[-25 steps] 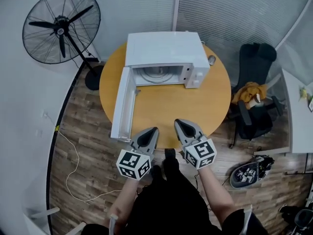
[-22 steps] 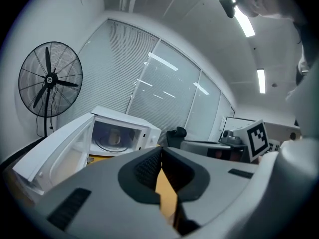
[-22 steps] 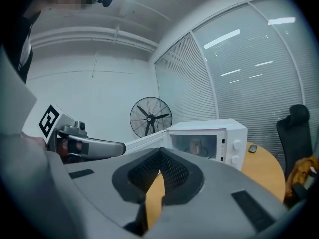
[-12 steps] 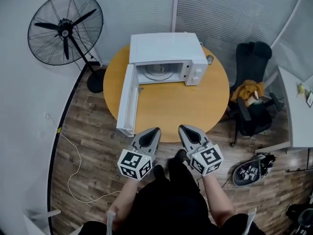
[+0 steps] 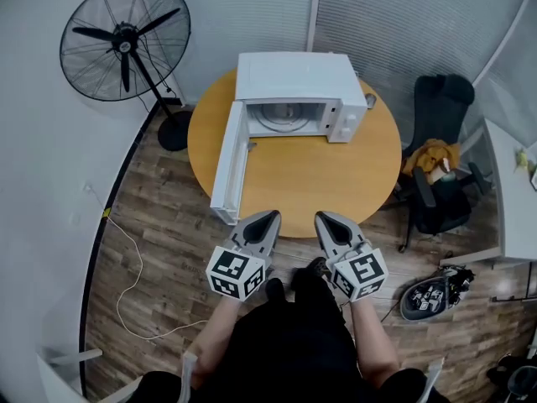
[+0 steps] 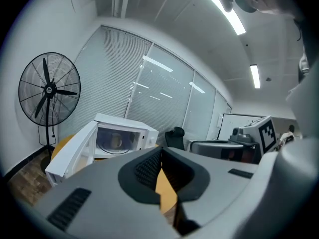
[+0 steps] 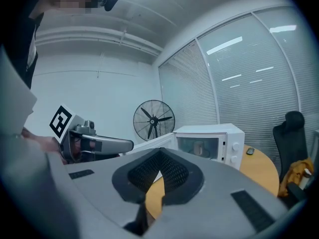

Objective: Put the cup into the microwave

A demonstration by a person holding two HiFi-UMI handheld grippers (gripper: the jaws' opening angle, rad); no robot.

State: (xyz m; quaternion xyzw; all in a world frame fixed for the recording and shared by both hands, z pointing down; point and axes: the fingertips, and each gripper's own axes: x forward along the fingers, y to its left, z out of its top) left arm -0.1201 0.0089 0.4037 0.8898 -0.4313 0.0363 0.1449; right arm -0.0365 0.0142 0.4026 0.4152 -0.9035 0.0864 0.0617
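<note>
Cup (image 6: 116, 142) inside the open microwave (image 5: 294, 78).
The microwave sits at the worktop's (image 5: 310, 175) far edge; the left hand-held gripper (image 5: 270, 216) and right hand-held gripper (image 5: 321, 217), both closed and empty, hover at its near edge.

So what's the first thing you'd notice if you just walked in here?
The white microwave at the far edge of the round table, its door swung wide open and a cup inside. Next, the big black fan standing on the floor to its left. Nearest, the left tongs and right tongs point at the table, both shut and empty.
</note>
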